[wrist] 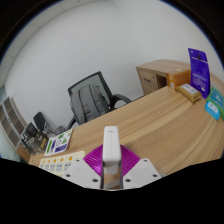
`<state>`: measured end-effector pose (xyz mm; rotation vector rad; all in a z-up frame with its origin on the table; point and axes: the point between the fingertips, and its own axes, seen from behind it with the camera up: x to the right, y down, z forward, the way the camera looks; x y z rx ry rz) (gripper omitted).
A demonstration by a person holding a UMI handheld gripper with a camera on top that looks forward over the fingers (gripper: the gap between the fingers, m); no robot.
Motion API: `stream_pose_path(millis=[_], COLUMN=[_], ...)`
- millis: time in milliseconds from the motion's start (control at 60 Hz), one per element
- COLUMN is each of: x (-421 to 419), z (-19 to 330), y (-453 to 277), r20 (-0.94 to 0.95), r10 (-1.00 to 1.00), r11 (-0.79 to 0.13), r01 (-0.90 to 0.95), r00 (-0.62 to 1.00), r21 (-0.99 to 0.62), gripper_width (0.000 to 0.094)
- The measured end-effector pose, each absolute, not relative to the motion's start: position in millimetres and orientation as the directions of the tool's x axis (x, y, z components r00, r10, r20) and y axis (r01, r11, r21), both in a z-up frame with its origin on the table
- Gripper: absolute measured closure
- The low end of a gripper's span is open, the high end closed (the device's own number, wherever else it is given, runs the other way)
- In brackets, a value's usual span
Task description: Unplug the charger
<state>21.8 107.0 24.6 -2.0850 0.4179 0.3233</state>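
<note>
I see my tool [112, 178] pinching the charger [112, 153], a white block standing upright between the two fingers, whose magenta pads [96, 160] press on it from both sides, so the tool is closed down to the charger's width. The charger's lower end is hidden between the fingers, and I cannot tell whether any prongs or a cable hang from it. Below and to either side of the fingers sit pale squares that may be a power strip [68, 166], but the fingers cover most of it and I cannot make it out for sure. The wooden tabletop [150, 125] spreads beyond the tool. Past its far edge stands a black chair [92, 98]. A purple box [198, 70] stands at the right, its print too small to read
</note>
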Motion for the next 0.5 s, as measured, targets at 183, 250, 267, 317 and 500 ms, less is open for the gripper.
stream_pose_path(millis=[183,250,267,317,500], x=[53,66,70,82,94], z=[10,5,4,10,63], y=[98,91,89,84,45], r20=[-0.344,-0.318,-0.303,-0.243,-0.031], r10=[-0.193,-0.215,-0.218,-0.210,-0.152], r11=[-0.539,-0.562,-0.569,-0.574,-0.600], r01=[-0.392,-0.383,-0.373,-0.321,-0.117], r00=[0.919,0.924,0.928,0.947,0.988], r21=[-0.745,-0.733,-0.733,-0.753,-0.792], gripper_width=[0.0372,0.0215,0.0194,0.0124,0.0078])
